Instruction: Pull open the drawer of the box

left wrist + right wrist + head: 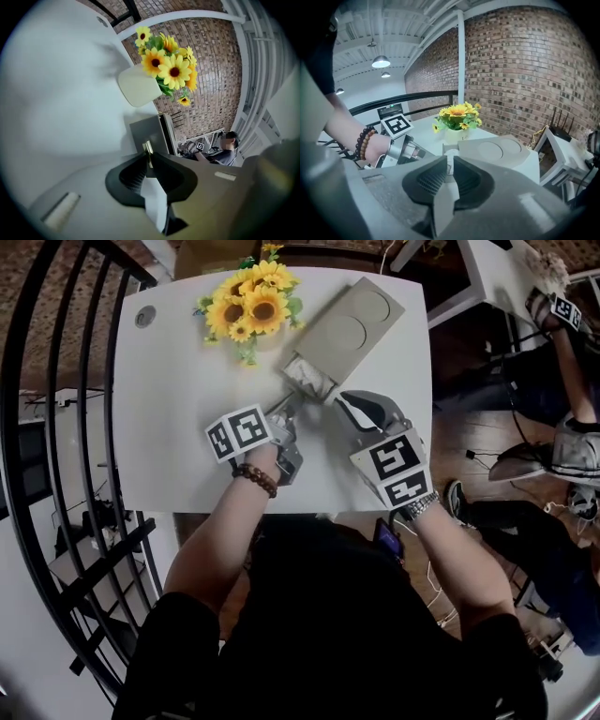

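A grey-beige box [349, 326] with two round marks on its lid lies diagonally on the white table [178, 399]. Its drawer [307, 379] sticks out a little at the near end, pale inside. In the left gripper view my left gripper [148, 157] is shut on the drawer's small brass handle [148, 148]; in the head view it [286, 413] sits just before the drawer. My right gripper [340, 398] hovers beside the drawer's right corner, with its jaws together and nothing between them [450, 164]. The box [501, 152] lies just ahead of it.
A vase of sunflowers [253, 301] stands close to the box's far left side. A black railing [56, 427] runs along the left. A seated person [562, 427] and another white table [497, 277] are at the right. The table's near edge is by my wrists.
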Available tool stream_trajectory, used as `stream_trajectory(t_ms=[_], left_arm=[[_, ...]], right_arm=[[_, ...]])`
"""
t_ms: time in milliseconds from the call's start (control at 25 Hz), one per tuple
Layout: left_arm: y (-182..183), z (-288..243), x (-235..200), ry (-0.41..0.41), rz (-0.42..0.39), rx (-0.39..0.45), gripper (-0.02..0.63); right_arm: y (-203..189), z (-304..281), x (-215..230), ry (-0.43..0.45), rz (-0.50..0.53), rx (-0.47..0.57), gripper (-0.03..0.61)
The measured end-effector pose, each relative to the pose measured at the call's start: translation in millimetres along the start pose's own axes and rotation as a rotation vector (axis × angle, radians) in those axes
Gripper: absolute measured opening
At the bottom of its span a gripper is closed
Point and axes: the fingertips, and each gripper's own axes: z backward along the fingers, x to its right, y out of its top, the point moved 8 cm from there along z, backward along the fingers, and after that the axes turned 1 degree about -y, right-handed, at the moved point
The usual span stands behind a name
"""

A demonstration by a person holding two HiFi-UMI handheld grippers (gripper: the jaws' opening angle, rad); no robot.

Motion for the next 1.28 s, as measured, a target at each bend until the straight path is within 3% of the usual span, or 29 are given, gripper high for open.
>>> stream_trajectory(t_ms=[600,1280], left_arm=[[-25.6,71.5,-16.9,0.067,0.006,0.089,0.060],[-49.1,128.4,-37.7,0.097,0.027,0.118,0.060]], right_arm=[[-9.1,52.6,-44.4,0.025,0.030,0.071,0.031],[-11.1,81.8,-83.9,0.038,0.066,0.102,0.031]])
